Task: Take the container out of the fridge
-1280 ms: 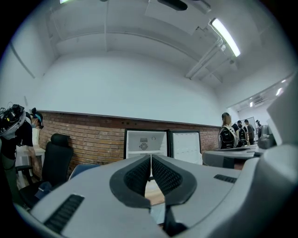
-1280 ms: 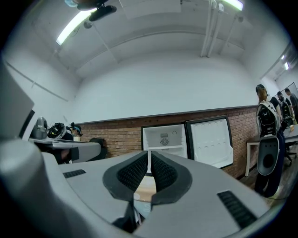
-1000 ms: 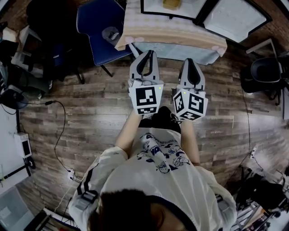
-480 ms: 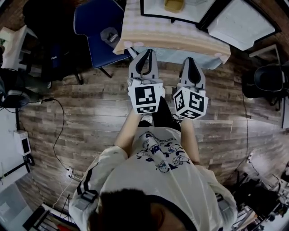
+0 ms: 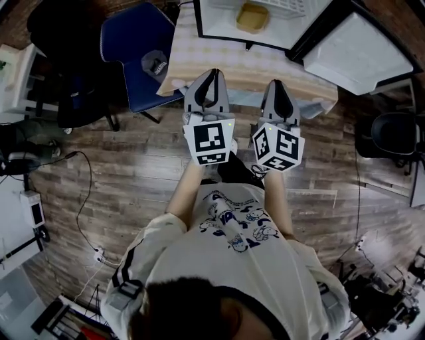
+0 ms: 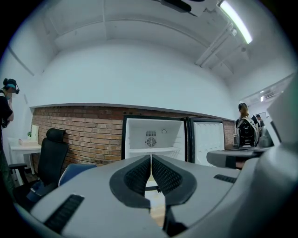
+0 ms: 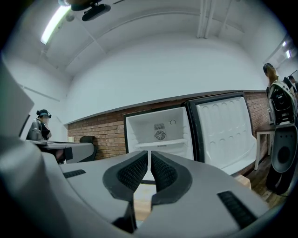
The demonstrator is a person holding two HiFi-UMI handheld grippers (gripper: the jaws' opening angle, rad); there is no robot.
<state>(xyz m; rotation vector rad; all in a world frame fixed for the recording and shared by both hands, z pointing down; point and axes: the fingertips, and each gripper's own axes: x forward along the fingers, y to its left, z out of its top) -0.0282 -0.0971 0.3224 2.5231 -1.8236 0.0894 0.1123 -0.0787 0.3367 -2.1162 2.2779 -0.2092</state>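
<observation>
A small fridge [image 5: 265, 26] stands open on a table with a checked cloth [image 5: 219, 63]; its white door [image 5: 358, 46] swings to the right. A yellowish container [image 5: 252, 17] sits inside it. My left gripper [image 5: 213, 74] and right gripper [image 5: 279, 86] are held side by side above the table's near edge, short of the fridge, both shut and empty. The left gripper view shows the white fridge interior [image 6: 151, 137] past shut jaws. The right gripper view shows the fridge [image 7: 160, 132] and its door [image 7: 226, 135] likewise. The jaws hide the container in both gripper views.
A blue chair [image 5: 136, 60] with a cap on it stands left of the table. A black office chair [image 5: 392, 123] is at the right. Cables [image 5: 83, 192] trail over the wooden floor. A person [image 6: 7, 100] stands far left, another [image 7: 274, 97] far right.
The person has stepped forward. Both grippers are now over the table's near edge, and the fridge with the yellowish container has come further into the head view.
</observation>
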